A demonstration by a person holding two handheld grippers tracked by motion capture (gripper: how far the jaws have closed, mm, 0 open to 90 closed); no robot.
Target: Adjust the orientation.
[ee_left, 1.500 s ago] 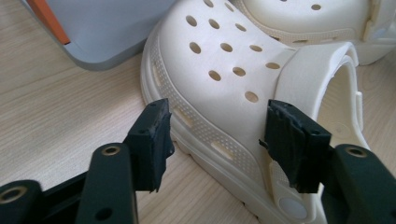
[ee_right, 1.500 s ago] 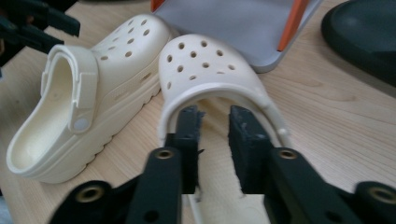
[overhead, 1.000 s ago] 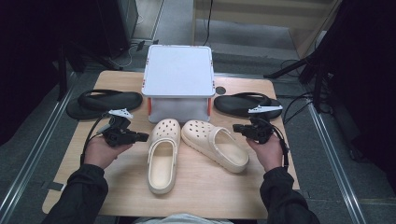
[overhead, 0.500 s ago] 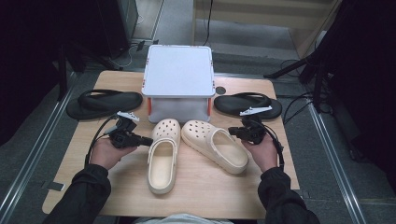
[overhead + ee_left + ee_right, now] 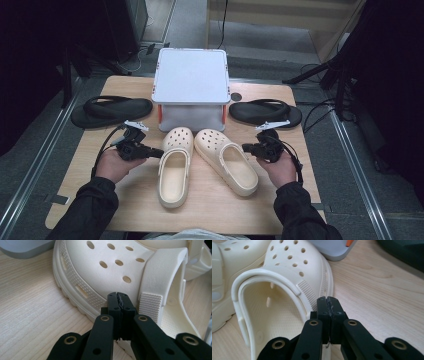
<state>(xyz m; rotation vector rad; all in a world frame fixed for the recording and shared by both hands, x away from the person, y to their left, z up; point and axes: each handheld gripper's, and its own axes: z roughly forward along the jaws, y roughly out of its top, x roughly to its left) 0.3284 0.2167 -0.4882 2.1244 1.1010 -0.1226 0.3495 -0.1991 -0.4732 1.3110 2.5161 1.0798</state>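
Observation:
Two cream clogs lie side by side at the table's middle. The left clog (image 5: 173, 165) (image 5: 105, 272) points away from me; the right clog (image 5: 227, 160) (image 5: 274, 290) is angled toward the right. My left gripper (image 5: 159, 153) (image 5: 119, 296) is shut with nothing between its jaws, its tip at the left clog's outer edge. Just off the right clog's outer side, my right gripper (image 5: 246, 147) (image 5: 328, 301) is shut and empty too. Whether either tip touches its clog I cannot tell.
A grey lidded box (image 5: 191, 85) stands behind the clogs. One black flip-flop (image 5: 111, 110) lies at the left of the box, another black flip-flop (image 5: 265, 111) at its right. The wooden table (image 5: 210, 210) has bare room in front of the clogs.
Both grippers have moved inward toward the clogs, the left one rightward, the right one leftward. The clogs have not moved.

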